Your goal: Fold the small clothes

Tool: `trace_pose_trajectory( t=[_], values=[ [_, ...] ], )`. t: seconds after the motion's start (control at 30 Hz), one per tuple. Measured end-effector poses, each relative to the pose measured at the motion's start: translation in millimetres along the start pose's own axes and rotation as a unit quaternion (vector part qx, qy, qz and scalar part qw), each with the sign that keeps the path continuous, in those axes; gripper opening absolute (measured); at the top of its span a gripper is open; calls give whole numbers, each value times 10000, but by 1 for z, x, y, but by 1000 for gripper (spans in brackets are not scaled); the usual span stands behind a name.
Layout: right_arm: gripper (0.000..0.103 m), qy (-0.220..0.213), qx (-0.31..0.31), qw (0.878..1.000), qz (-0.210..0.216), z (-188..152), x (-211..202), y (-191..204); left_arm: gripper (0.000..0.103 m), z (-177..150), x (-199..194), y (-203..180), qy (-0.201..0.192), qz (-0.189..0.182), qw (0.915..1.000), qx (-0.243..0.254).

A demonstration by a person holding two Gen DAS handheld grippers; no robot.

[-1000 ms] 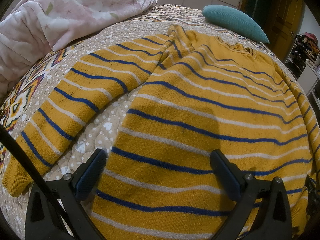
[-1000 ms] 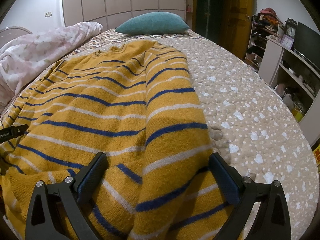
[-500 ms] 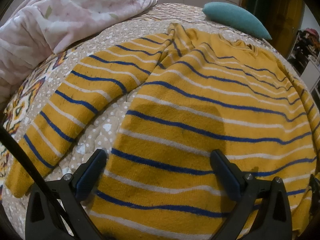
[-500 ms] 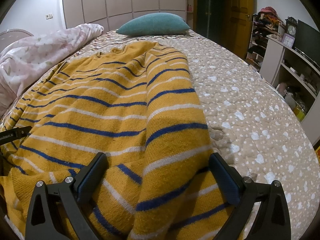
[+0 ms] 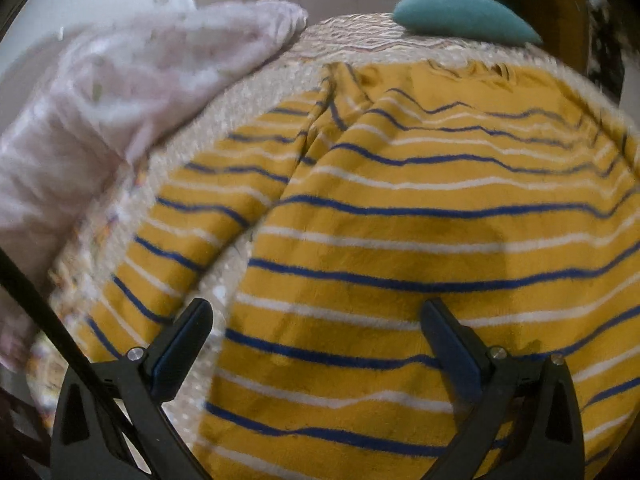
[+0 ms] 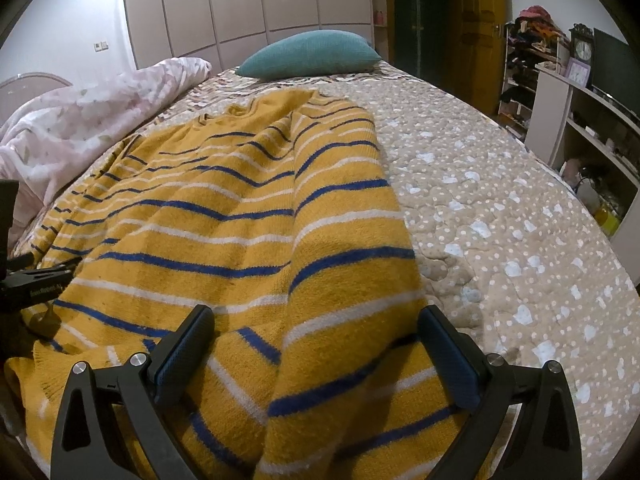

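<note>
A yellow sweater (image 5: 400, 240) with blue and white stripes lies face up on the bed, collar toward the far end. Its left sleeve (image 5: 192, 224) angles out to the left. In the right wrist view the sweater (image 6: 224, 224) has its right sleeve (image 6: 344, 248) folded in along the body. My left gripper (image 5: 316, 344) is open and empty, low over the sweater's lower body. My right gripper (image 6: 316, 344) is open and empty, with the sleeve's end lying between its fingers. The left gripper also shows at the left edge of the right wrist view (image 6: 32, 284).
A pink floral duvet (image 5: 100, 120) is bunched on the bed's left side. A teal pillow (image 6: 308, 54) lies at the head. The beige dotted bedspread (image 6: 500, 208) stretches to the right. White shelves (image 6: 580, 120) and a door stand beyond the bed's right edge.
The left gripper has swung quickly, tilting its view up and blurring it; the sweater's body now fills it. The right gripper has drawn back slightly. Both stay open.
</note>
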State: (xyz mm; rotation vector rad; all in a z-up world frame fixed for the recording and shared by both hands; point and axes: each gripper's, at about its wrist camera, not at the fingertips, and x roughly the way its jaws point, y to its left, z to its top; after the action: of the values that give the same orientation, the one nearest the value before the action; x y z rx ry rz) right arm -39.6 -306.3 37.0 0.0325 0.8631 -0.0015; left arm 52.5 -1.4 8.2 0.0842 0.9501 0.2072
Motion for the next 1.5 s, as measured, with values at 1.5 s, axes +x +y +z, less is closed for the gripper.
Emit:
trace_pose_trajectory(
  t=[1.5],
  values=[
    [90,308,620,9956,634,6,-50,-69,96,-47,-89,50,-172,-1596,9853,-583]
  ],
)
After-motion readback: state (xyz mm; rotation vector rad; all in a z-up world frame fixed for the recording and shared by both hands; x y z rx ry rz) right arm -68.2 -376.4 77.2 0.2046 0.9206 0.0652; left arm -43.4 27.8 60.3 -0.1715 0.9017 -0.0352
